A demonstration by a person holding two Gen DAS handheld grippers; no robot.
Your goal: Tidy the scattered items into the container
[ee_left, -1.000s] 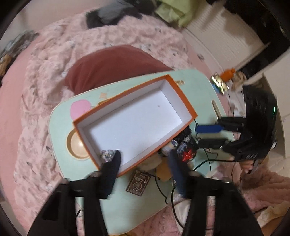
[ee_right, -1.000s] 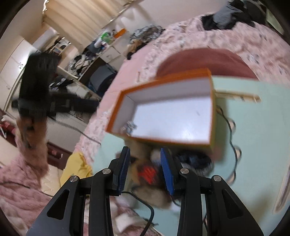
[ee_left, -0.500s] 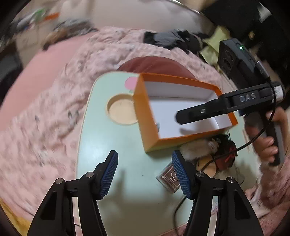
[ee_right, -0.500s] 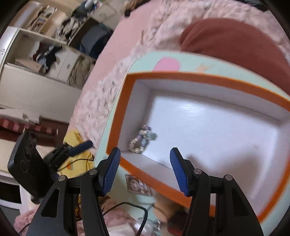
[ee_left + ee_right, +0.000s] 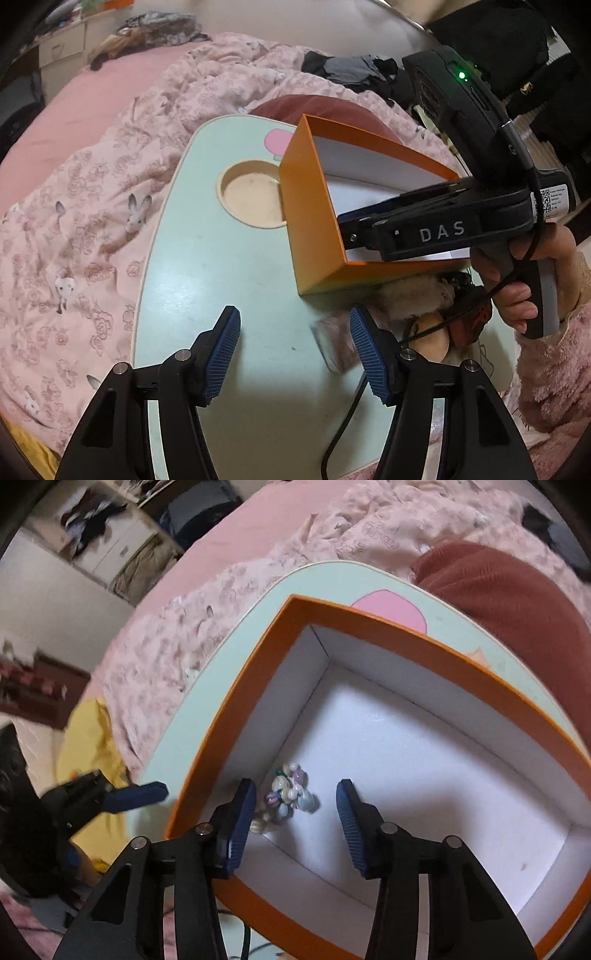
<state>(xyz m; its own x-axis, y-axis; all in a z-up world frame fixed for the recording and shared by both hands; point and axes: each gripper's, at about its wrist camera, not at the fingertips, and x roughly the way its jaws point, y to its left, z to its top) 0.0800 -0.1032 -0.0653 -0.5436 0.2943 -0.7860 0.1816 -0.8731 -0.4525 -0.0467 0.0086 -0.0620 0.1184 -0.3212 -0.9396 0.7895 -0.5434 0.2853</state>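
The orange box (image 5: 258, 686) is set on the mint-green bench (image 5: 207, 258), which rests on the bed; its open top is turned upward so that items can be lowered straight in. A small cluster of beads (image 5: 291, 794) lies on the white floor of the box, in the corner nearest the right claw (image 5: 295, 819). The right claw is held over that corner with its jaws spread and nothing between them, the beads lying just below; whether the pads touch them cannot be told.

The left claw (image 5: 295, 354) is held released above bare bench beside the box, nothing gripped. Just beyond its right finger (image 5: 369, 354), the remaining scattered items are gathered against the box's outer wall: a small card pack (image 5: 332, 343), blurred, a furry item (image 5: 410, 295) and a dark red-and-black object (image 5: 469, 314) tangled with a black cable (image 5: 347, 417). The left claw is judged to be placed for the card pack next.
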